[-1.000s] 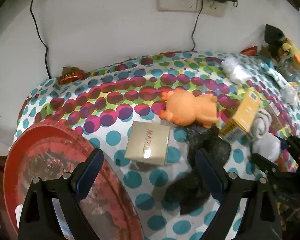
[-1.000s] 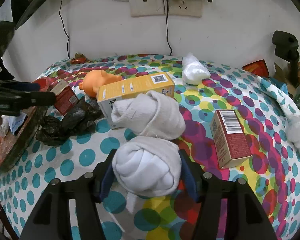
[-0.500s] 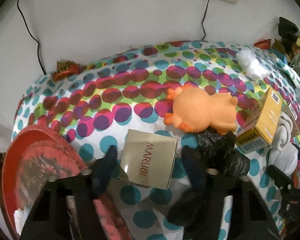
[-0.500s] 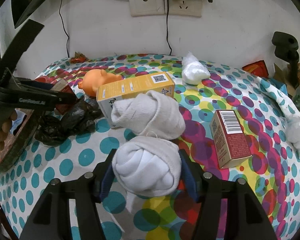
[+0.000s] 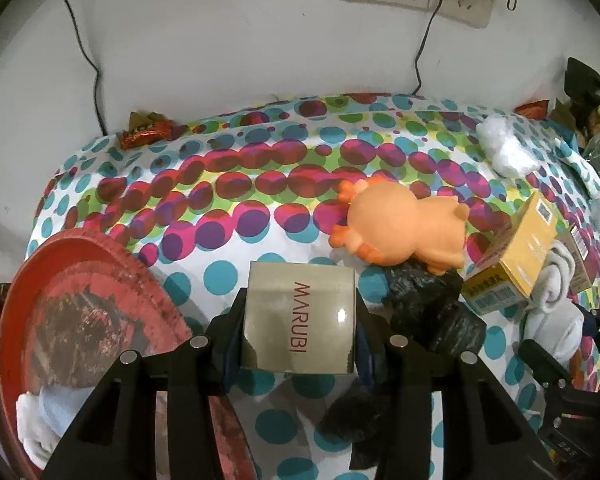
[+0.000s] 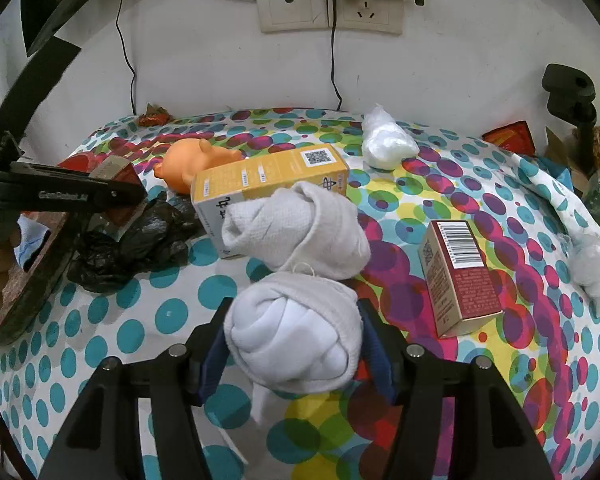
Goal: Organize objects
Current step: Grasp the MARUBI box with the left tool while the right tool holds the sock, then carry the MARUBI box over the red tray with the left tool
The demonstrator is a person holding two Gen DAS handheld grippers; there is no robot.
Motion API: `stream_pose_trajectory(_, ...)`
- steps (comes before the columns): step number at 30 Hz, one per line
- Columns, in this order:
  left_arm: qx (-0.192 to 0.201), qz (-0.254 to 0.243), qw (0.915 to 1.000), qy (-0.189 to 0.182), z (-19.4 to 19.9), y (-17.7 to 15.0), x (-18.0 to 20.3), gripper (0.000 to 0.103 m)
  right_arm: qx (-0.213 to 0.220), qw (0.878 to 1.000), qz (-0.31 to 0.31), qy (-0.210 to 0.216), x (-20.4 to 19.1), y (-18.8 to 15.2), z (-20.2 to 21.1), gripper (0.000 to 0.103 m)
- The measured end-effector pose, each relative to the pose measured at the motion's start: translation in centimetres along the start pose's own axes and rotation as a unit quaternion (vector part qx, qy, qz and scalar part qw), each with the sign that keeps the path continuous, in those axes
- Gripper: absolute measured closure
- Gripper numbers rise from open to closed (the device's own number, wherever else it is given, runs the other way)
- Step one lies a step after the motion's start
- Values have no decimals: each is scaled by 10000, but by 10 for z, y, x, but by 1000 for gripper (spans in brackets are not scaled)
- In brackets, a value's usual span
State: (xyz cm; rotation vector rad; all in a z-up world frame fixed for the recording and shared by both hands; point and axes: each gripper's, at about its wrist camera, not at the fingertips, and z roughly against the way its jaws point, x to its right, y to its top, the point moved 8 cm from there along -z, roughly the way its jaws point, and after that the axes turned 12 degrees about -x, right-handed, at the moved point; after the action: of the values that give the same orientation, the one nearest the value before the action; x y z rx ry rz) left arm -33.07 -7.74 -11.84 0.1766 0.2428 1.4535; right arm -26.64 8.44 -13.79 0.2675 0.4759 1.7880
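My left gripper (image 5: pixel 298 334) is shut on a gold MARUBI box (image 5: pixel 300 322) beside the red tray (image 5: pixel 84 308). The box and left gripper also show at the left of the right wrist view (image 6: pixel 112 172). My right gripper (image 6: pixel 294 338) is shut on a rolled white sock (image 6: pixel 294 330). A second rolled white sock (image 6: pixel 296 232) lies just beyond it, against a yellow box (image 6: pixel 268 174). An orange toy pig (image 5: pixel 400 226) and a black plastic bag (image 5: pixel 432 308) lie right of the gold box.
A dark red box (image 6: pixel 458 276) lies right of the socks. White plastic bundles (image 6: pixel 386 142) sit near the wall and at the right edge (image 6: pixel 592 266). A candy wrapper (image 5: pixel 146 134) lies at the back left. A white sock (image 5: pixel 40 416) rests in the tray.
My left gripper moved forward around the gold box and closed on it. My right gripper stayed shut on the sock and did not move.
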Motion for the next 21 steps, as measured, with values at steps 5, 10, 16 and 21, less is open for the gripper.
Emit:
stream_pose_trajectory(5,88,23,10000,-14,15,-7,1,61,4,10000,10,-19,2,0,0,42)
stream_pose_trajectory(10,161,32,9999,2,28,-13,3,61,-12,10000,24,-48,3,0,-1,42)
stream_pose_trajectory(16,220,56,9997,24,38,-19,3,61,-31,9999,53,-128,3,0,-2,42)
stream_pose_trajectory(21,225,126,9997,57,46,-28,-3,61,-42,9998,76,-195,2,0,-3,42)
